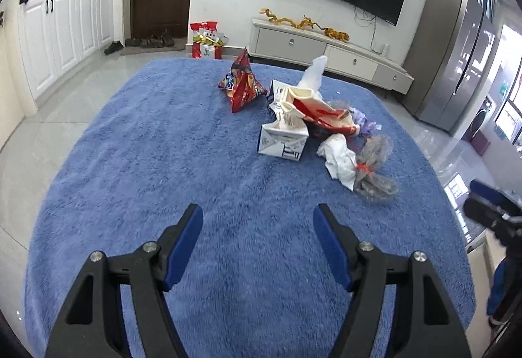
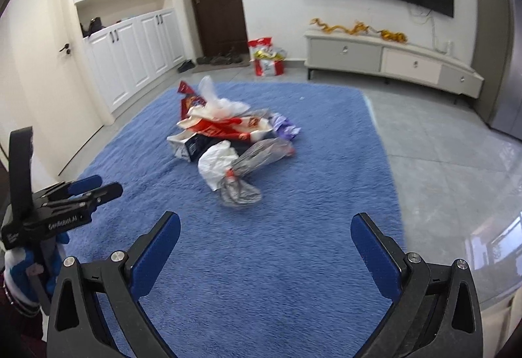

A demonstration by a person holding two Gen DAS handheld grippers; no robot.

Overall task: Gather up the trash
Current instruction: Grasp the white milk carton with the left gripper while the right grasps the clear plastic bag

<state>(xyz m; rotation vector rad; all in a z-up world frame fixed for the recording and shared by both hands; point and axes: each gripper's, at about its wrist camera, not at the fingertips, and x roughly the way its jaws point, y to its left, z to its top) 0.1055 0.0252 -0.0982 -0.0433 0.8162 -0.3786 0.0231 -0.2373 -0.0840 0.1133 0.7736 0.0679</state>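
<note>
Trash pile (image 1: 313,126) on the blue rug (image 1: 146,162), ahead of both tongs, nothing in reach yet. From left tongs (image 1: 257,221): pile up and to the right, well apart. From right tongs (image 2: 266,227): pile up and slightly left, near, clear rug between.

Nearest piece for both: knotted clear plastic bag (image 2: 241,185) with red tie, touching crumpled white paper (image 2: 215,162). Bag's long axis runs diagonally, from near-left up to far-right in the right wrist view. Behind it: white carton (image 1: 282,139), red-and-cream wrapper (image 1: 323,116), red snack bag (image 1: 243,85) standing a bit apart to the far left.

Judgement: right side nearer and better lined up on the knotted bag; left side better placed for the carton or the red snack bag.

Left tongs: released, spread moderately wide, nothing between pads, touching nothing. Right tongs: released, spread wider, empty, touching nothing. Both pitched down toward the rug.

Left tongs also visible at the left edge of the right wrist view, side-on, clear of the pile.

Step in hand, likely: approach before first pick.
</note>
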